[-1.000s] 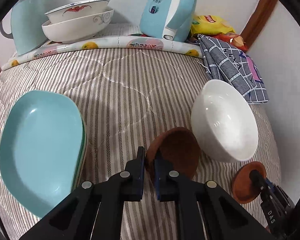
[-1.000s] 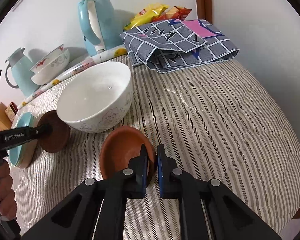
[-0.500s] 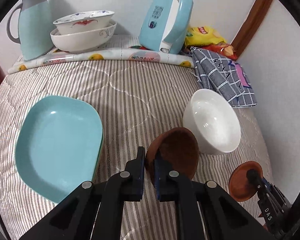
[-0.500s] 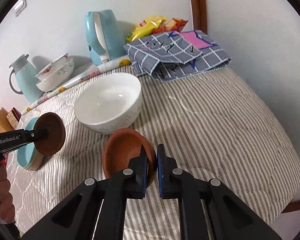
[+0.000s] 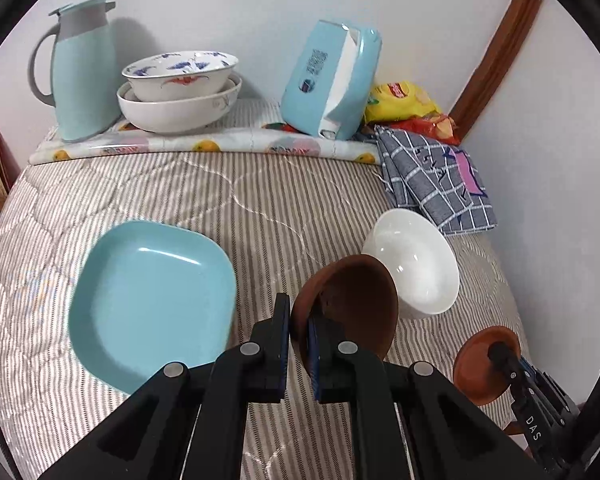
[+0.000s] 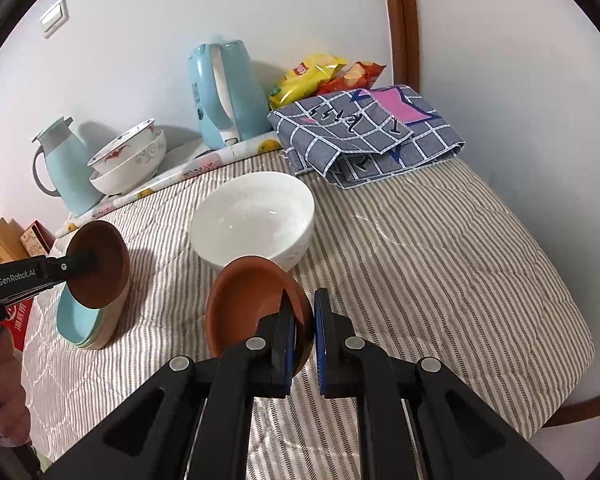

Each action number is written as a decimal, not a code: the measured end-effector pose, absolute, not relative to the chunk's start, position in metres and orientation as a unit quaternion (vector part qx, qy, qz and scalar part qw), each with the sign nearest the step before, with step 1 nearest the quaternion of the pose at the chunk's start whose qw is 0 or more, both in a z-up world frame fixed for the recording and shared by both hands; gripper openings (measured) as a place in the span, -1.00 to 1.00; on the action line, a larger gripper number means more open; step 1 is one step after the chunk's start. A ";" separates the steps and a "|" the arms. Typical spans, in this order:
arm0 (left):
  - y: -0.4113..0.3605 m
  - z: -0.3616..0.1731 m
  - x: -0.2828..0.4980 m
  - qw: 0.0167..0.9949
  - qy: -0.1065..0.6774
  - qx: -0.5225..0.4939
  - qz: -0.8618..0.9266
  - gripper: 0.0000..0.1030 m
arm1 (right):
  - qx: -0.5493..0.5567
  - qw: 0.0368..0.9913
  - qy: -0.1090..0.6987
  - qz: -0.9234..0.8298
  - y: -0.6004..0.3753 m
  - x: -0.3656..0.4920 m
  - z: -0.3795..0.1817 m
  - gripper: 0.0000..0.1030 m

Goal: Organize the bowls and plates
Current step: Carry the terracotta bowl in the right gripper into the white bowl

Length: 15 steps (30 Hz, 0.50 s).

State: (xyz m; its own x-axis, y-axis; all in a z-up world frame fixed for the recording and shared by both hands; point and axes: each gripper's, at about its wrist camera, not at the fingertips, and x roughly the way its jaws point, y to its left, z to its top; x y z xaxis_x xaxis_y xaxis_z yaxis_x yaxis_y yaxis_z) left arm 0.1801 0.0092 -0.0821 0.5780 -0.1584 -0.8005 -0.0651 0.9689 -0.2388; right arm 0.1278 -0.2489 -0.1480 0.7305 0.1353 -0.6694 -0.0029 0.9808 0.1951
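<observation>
My left gripper (image 5: pixel 299 334) is shut on the rim of a dark brown bowl (image 5: pixel 352 304) and holds it above the striped bed cover. My right gripper (image 6: pixel 304 334) is shut on the rim of an orange-brown bowl (image 6: pixel 248 304), lifted near the bed's front. A white bowl (image 5: pixel 416 260) stands on the cover between them; it also shows in the right wrist view (image 6: pixel 254 216). A stack of light blue square plates (image 5: pixel 152 300) lies to the left, partly behind the left gripper's bowl (image 6: pixel 98 264) in the right wrist view.
At the back stand a light blue jug (image 5: pixel 82 72), two stacked patterned bowls (image 5: pixel 180 88) and a blue kettle (image 5: pixel 332 80) on a fruit-print mat (image 5: pixel 204 146). A folded checked cloth (image 5: pixel 432 180) and snack bags (image 5: pixel 404 100) lie at the back right. The wall is close on the right.
Both grippers have risen and pulled back with their bowls. The white bowl and blue plates look smaller and farther off. The bowls stay gripped.
</observation>
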 end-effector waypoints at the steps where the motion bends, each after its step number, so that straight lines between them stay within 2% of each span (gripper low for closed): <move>1: 0.011 -0.080 0.180 0.880 0.457 -0.123 -0.026 -0.84 | 0.093 0.925 0.365 0.037 -0.249 0.128 -0.146 -0.83; 15: 0.024 -0.057 0.177 0.891 0.433 -0.134 -0.020 -0.83 | 0.086 0.934 0.345 0.029 -0.247 0.133 -0.118 -0.83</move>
State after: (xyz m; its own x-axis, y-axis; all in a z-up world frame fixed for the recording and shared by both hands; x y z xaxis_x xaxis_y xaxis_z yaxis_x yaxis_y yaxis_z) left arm 0.1768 0.0243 -0.0572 0.6235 -0.1523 -0.7669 -0.0794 0.9634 -0.2560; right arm 0.1327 -0.2472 -0.1184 0.7600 0.1140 -0.6399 0.0046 0.9835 0.1807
